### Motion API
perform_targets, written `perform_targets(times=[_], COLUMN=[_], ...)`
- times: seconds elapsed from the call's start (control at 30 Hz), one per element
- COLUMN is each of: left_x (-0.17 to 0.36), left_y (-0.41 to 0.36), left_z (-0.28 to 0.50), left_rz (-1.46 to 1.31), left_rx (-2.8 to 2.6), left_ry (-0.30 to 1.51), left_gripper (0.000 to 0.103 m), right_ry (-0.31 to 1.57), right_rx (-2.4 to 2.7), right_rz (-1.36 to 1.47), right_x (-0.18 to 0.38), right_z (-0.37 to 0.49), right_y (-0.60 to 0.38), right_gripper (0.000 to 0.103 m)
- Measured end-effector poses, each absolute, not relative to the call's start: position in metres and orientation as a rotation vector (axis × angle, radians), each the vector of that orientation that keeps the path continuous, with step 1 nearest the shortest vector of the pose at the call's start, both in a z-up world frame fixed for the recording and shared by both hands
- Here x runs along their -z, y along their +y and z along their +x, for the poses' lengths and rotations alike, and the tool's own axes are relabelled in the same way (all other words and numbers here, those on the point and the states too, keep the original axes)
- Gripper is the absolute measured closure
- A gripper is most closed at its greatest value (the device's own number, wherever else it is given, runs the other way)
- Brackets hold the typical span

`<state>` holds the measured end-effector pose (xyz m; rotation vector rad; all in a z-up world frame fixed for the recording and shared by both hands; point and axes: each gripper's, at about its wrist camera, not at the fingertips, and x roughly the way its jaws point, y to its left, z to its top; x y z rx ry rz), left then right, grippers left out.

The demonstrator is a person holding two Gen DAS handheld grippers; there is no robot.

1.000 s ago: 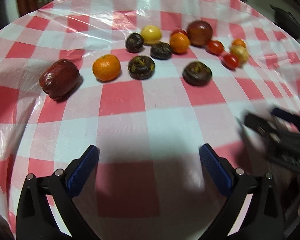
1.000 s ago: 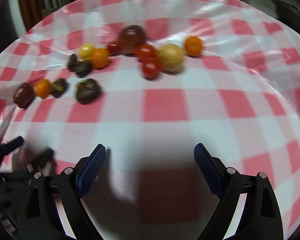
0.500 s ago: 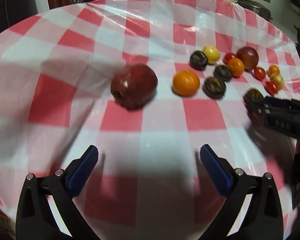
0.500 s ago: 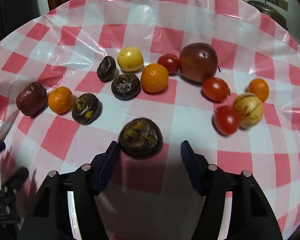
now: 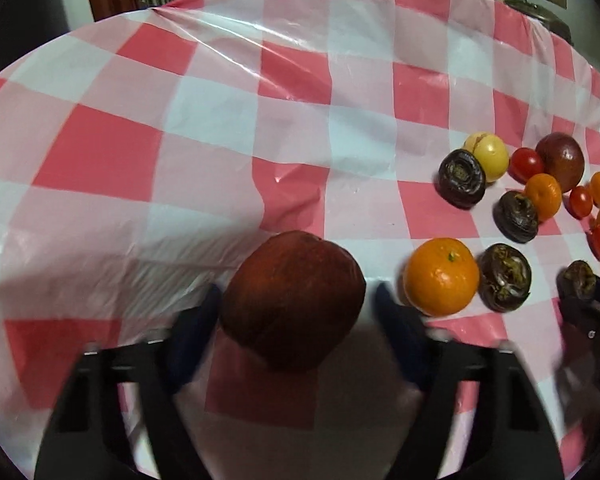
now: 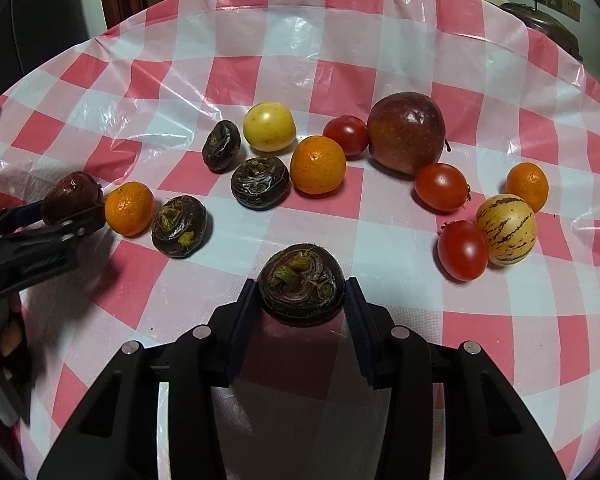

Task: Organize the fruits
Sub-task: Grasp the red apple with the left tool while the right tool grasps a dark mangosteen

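Observation:
A dark red apple [image 5: 294, 300] lies on the checked tablecloth [image 5: 180, 140] between the fingers of my left gripper [image 5: 296, 320]. The fingers are blurred and stand close on both sides, with a thin gap at the right pad. In the right wrist view the same apple [image 6: 72, 198] and left gripper [image 6: 56, 216] show at the far left. My right gripper [image 6: 300, 300] is shut on a dark brown wrinkled fruit [image 6: 301, 284], with both pads touching it. In the left wrist view this fruit [image 5: 578, 284] sits at the right edge.
Loose fruit spreads in an arc: a mandarin [image 6: 129, 208], three more dark fruits [image 6: 179, 226], a yellow fruit [image 6: 269, 126], an orange [image 6: 318, 164], tomatoes [image 6: 441, 186], a large apple [image 6: 406, 132] and a striped melon [image 6: 505, 229]. A hand [image 6: 4, 340] holds the left gripper.
My left gripper moved up to the red apple and its fingers narrowed around it. My right gripper advanced onto the dark fruit and shut on it.

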<state>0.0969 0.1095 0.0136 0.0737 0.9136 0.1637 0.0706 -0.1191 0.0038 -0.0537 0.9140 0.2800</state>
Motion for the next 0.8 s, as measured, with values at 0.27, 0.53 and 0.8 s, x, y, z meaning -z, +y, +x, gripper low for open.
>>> perform_targets(times=[0.27, 0.53, 0.8], left_x=[-0.017, -0.024, -0.028], left_y=[0.103, 0.107, 0.102], left_z=[0.081, 0.024, -0.039], left_rz=[0.063, -0.058, -0.141], left_rx=[-0.147, -0.128, -0.131], left_ry=[0.888, 0.865, 0.825], left_gripper=[0.039, 0.039, 0.039], right_ry=[0.914, 0.914, 0.823], right_rx=[-0.290, -0.309, -0.317], right_rz=[-0.032, 0.013, 0.196], right_x=[-0.004, -0.004, -0.020], right_z=[0.070, 0.069, 0.050], right_y=[-0.122, -0.126, -0.159], right_gripper=[0.059, 0.060, 0.059])
